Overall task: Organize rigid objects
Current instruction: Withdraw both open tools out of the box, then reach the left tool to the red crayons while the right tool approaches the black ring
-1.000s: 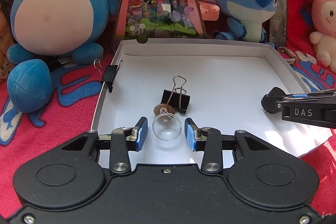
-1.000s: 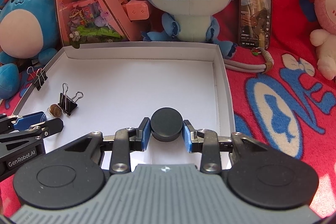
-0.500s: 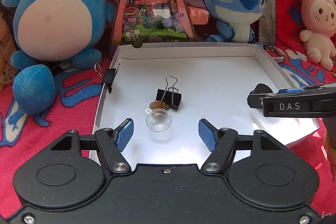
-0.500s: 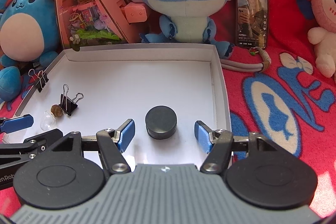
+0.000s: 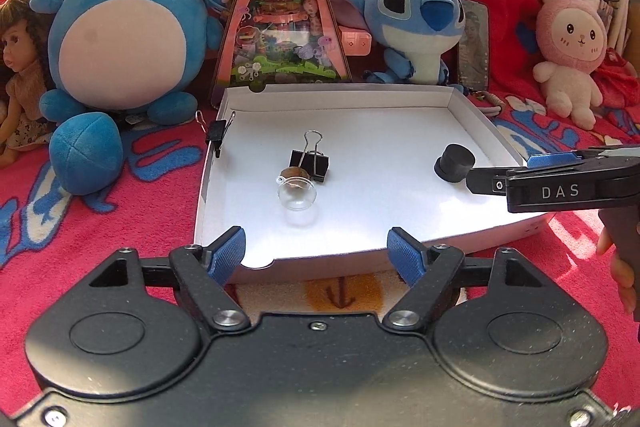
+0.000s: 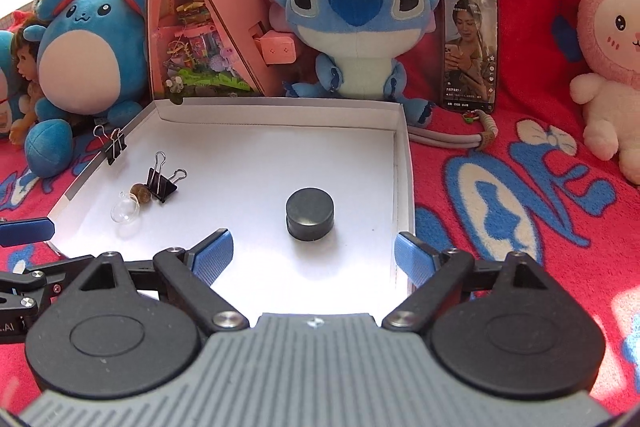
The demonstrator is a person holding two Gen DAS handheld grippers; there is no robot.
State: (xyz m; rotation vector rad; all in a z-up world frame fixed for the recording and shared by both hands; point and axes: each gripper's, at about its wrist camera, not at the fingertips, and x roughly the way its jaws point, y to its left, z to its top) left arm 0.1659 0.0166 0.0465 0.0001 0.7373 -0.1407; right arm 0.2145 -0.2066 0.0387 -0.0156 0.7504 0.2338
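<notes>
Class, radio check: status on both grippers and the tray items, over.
Left gripper and right gripper opening, nothing between the jaws. Glass bulb and black puck resting in white tray. Nothing in the way.

White tray [image 6: 256,125]; black puck [image 6: 310,214]; black clips [image 5: 310,163]; clear bulb [image 5: 297,191], brown cork [image 6: 142,193]; red blanket [image 6: 520,187] patterned blue-and-cream; blue claw pads [image 6: 212,259].

Left gripper [image 5: 316,253]: fingers spreading, nothing between, tilted down. Right gripper [image 6: 313,254]: fingers spreading wide, nothing between, tilted down, right of left gripper. Hand [image 5: 619,267] grips right handle.
</notes>
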